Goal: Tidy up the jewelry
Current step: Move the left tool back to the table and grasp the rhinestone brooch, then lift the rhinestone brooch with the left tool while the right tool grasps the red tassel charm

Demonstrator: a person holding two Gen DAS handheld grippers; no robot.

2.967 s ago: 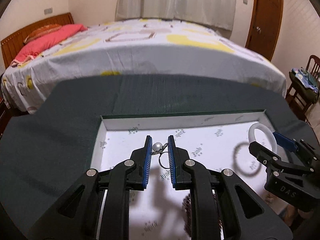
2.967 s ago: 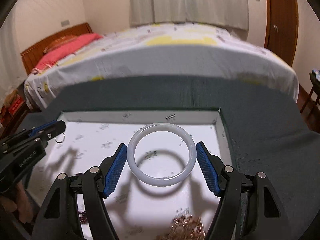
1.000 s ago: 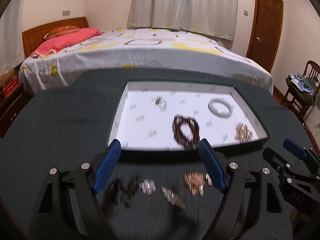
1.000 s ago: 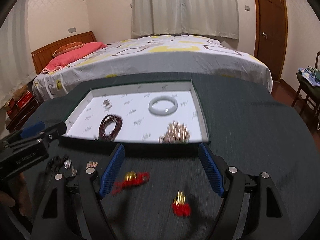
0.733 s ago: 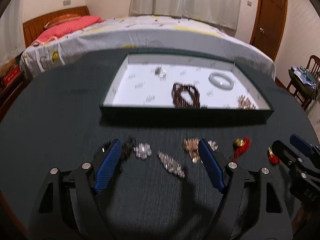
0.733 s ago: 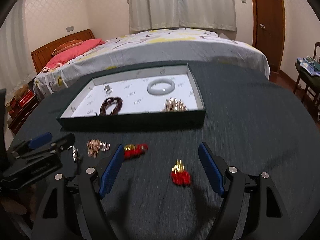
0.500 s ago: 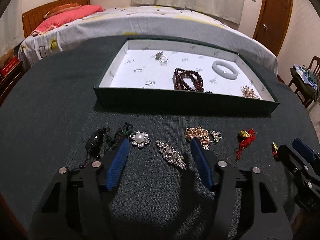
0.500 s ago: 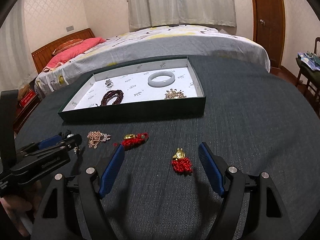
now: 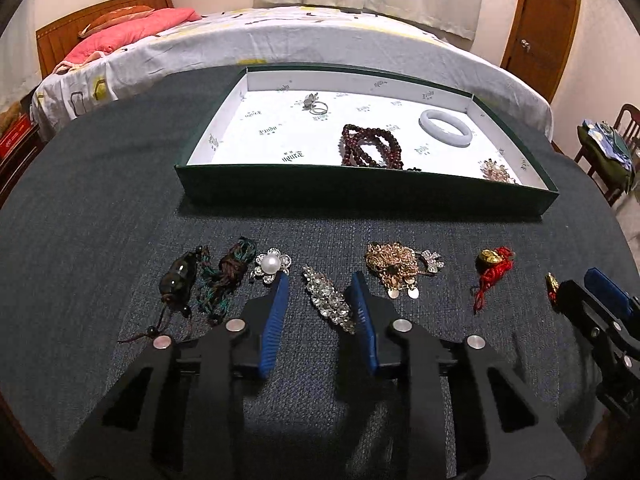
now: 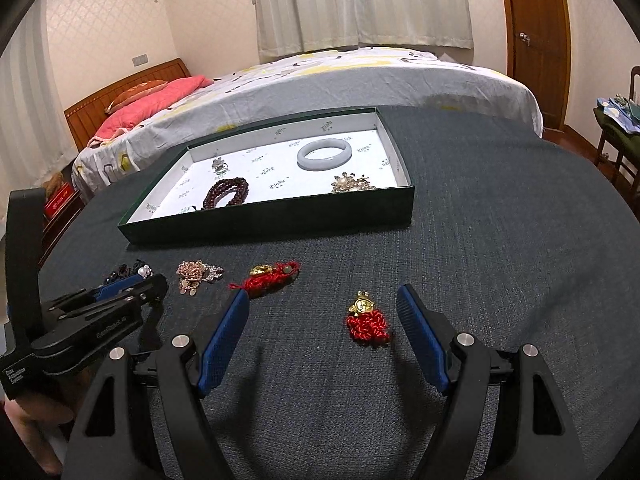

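A green tray [image 9: 360,192] [image 10: 280,220] with a white floor holds a pearl ring [image 9: 314,103], dark red beads [image 9: 370,151], a white bangle [image 9: 445,127] [image 10: 324,154] and a gold brooch [image 9: 495,170]. Loose pieces lie on the dark cloth in front. My left gripper [image 9: 320,292] is open, its jaws on either side of a crystal brooch [image 9: 328,304]. A pearl flower brooch [image 9: 270,266] and a gold chain [image 9: 394,266] flank it. My right gripper [image 10: 324,300] is open wide, with a red knot charm [image 10: 366,322] between its jaws.
A dark bead pendant [image 9: 178,280] and a green cord [image 9: 228,276] lie at the left, and a red tassel charm [image 9: 492,268] [image 10: 268,276] lies between the grippers. A bed [image 9: 280,40] stands behind the table, with a door [image 10: 536,40] and a chair [image 9: 612,148] at the right.
Both grippers let go of the ring and the bangle in the tray and drew back to the loose pieces. The left jaws have narrowed around the crystal brooch.
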